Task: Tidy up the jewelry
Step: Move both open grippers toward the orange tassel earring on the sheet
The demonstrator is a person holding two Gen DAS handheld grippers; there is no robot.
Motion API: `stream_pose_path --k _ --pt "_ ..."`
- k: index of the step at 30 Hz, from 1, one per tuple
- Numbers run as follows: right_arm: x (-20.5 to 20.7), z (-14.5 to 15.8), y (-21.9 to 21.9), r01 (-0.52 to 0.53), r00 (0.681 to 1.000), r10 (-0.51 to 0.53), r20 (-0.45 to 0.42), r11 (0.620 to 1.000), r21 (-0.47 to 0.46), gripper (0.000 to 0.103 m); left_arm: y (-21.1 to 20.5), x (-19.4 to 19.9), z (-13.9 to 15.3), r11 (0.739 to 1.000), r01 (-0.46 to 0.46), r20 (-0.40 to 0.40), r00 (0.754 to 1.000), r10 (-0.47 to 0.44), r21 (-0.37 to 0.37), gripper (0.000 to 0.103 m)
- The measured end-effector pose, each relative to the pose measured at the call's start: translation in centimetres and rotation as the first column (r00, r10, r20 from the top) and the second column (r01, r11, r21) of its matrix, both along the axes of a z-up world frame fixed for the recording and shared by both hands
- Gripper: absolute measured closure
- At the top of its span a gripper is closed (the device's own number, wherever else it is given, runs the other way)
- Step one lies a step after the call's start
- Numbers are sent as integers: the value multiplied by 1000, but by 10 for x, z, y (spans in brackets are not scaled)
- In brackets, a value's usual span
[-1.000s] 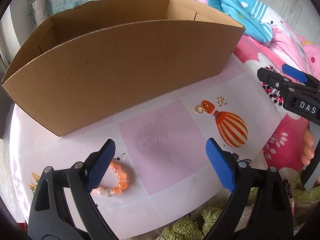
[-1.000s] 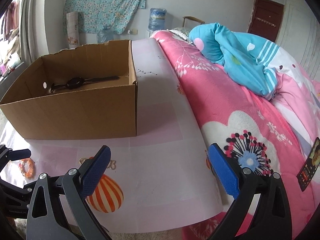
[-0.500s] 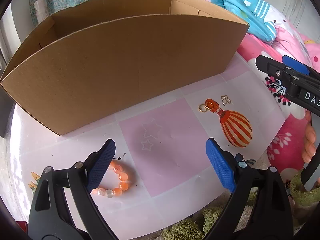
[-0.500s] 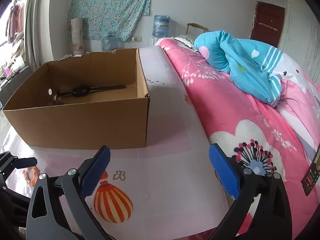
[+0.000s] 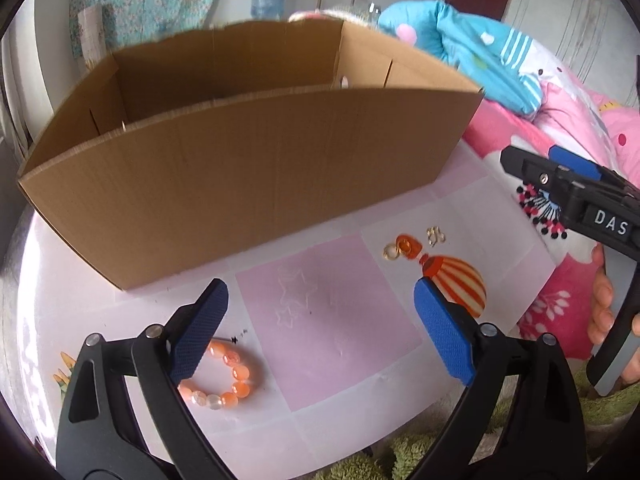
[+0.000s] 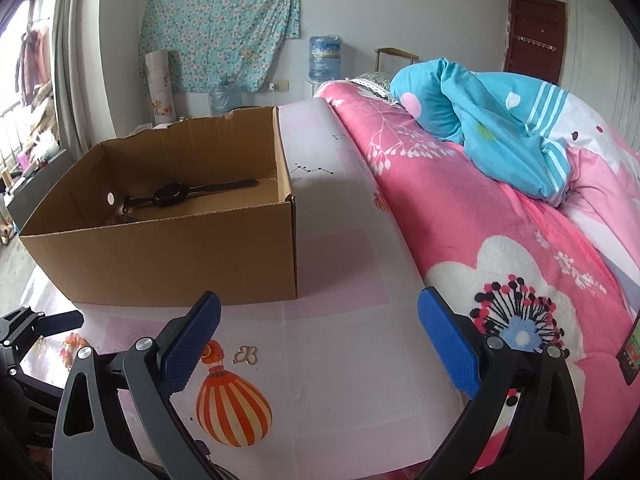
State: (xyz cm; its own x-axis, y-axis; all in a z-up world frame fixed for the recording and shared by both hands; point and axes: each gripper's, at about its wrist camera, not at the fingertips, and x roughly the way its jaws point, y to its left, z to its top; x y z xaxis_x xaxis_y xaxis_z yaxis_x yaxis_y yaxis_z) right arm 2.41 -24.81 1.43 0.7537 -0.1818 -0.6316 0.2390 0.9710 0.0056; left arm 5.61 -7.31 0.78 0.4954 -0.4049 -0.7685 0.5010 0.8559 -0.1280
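Note:
An orange bead bracelet [image 5: 228, 376] lies on the pink-and-white mat [image 5: 328, 320], just by the left finger of my open, empty left gripper [image 5: 320, 332]. A small gold butterfly piece [image 5: 436, 235] and an orange-and-clear ring charm [image 5: 400, 247] lie near the printed balloon. The brown cardboard box [image 5: 248, 172] stands behind them; in the right wrist view a black watch [image 6: 176, 194] lies inside it. My right gripper [image 6: 320, 340] is open and empty above the mat, with the butterfly piece [image 6: 245, 355] by its left finger.
A pink floral blanket [image 6: 500, 220] and a blue quilt [image 6: 480, 112] lie to the right of the mat. A green fuzzy rug [image 5: 360, 468] lies at the mat's near edge. A phone [image 6: 631, 354] lies at the far right.
Both grippers have risen and pulled back slightly, so more of the box's inside shows. Both stay open and no jewelry has moved.

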Motion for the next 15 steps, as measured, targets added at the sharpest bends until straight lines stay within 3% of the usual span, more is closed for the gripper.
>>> stream_pose_path --k 8,15 --pt "-2 1 -4 1 1000 -1 16 1000 22 7 -3 -5 8 999 14 29 999 -13 -36 11" --pt "-7 3 -17 17 999 -18 27 999 48 7 5 -1 9 989 5 -14 1000 -7 -145 10"
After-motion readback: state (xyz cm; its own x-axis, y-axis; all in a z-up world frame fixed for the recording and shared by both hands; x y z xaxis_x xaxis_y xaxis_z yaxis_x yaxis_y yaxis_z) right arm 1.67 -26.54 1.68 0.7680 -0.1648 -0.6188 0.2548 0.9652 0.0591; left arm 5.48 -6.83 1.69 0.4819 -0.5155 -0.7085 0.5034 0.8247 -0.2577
